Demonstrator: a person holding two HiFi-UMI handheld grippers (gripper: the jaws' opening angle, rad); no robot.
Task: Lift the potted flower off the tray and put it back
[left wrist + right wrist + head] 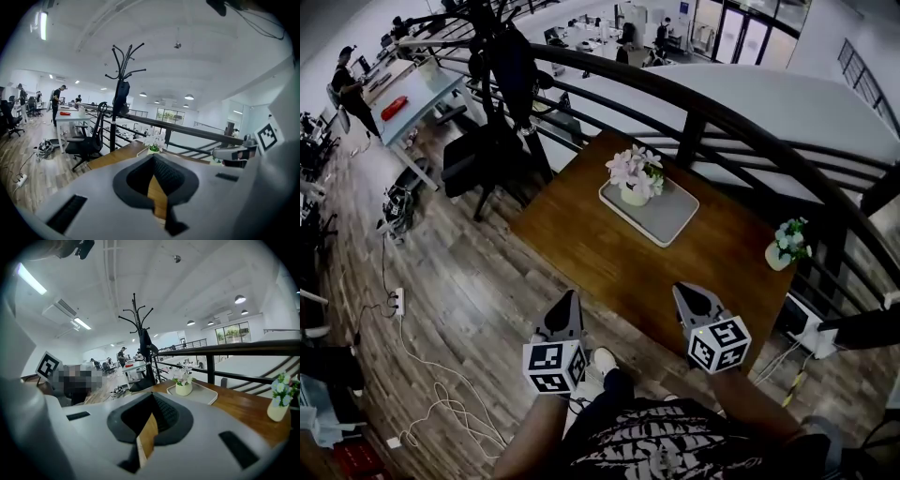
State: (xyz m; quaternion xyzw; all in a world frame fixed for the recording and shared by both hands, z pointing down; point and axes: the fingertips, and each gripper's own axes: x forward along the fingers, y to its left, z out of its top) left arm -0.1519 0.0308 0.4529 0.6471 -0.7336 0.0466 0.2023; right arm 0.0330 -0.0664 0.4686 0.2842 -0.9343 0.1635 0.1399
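Observation:
A potted flower (636, 178) with pale pink blooms in a cream pot stands at the far end of a grey tray (667, 219) on a wooden table (600, 253). Both grippers hover over the table's near edge, well short of the tray. My left gripper (570, 297) is shut and empty. To its right, my right gripper (682, 291) is also shut with nothing in it. From the left gripper view the flower (154, 142) lies ahead beyond the gripper (153, 156). The right gripper view shows the flower (183, 379) and tray (206, 393) ahead and slightly right of the gripper (151, 395).
A second small potted plant (787, 244) stands at the table's right corner. A dark railing (722, 117) runs behind the table. A coat rack (502, 56) and an office chair (469, 155) stand to the left. Cables (441, 394) lie on the floor.

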